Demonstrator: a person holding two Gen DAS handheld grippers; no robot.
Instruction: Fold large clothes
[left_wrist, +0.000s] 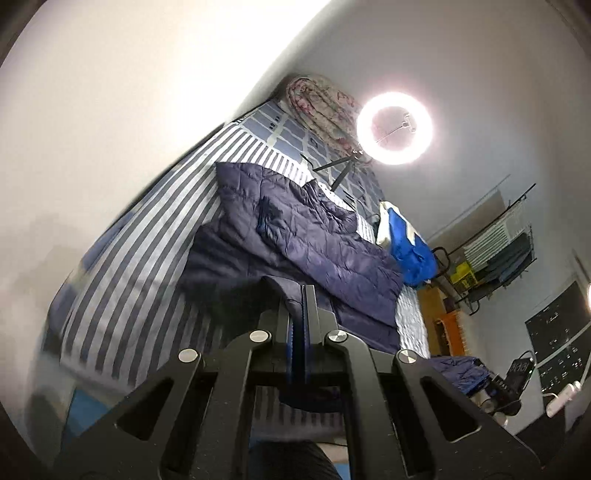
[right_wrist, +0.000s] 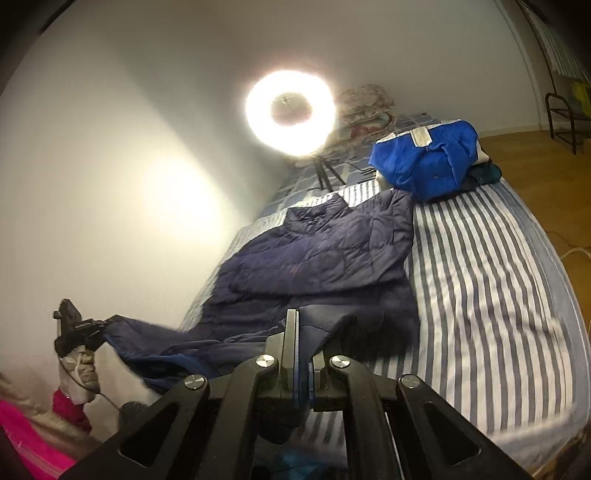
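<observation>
Two fisheye views along a striped bed (right_wrist: 480, 280) beside a white wall, with a glowing ring light (right_wrist: 290, 112) at its far end.

Lying across the middle of the bed: a large navy quilted jacket (right_wrist: 325, 254), collar end toward the ring light, hem end toward the cameras. Pinching that near hem at one corner: the right tool (right_wrist: 302, 325), fingers pressed together on the fabric. Pinching the other hem corner, out at the wall side: the left tool (right_wrist: 105, 325), gripped by a gloved hand (right_wrist: 83, 369); seen from its own camera as the left tool (left_wrist: 303, 295) clamped shut on dark cloth. Hanging slack between the two grips and lifting clear of the mattress: the hem edge, while the upper body is lying flat.

Sitting beyond the jacket near the bed's far corner: a bundled blue garment (right_wrist: 424, 162), possibly already folded, though hard to judge at this distance.

Judging the progress as early in this jacket's fold: corners gripped, hem raised, no crease laid yet. Remaining: carrying the hem toward the collar, laying it down, then folding narrower and setting aside.
</observation>
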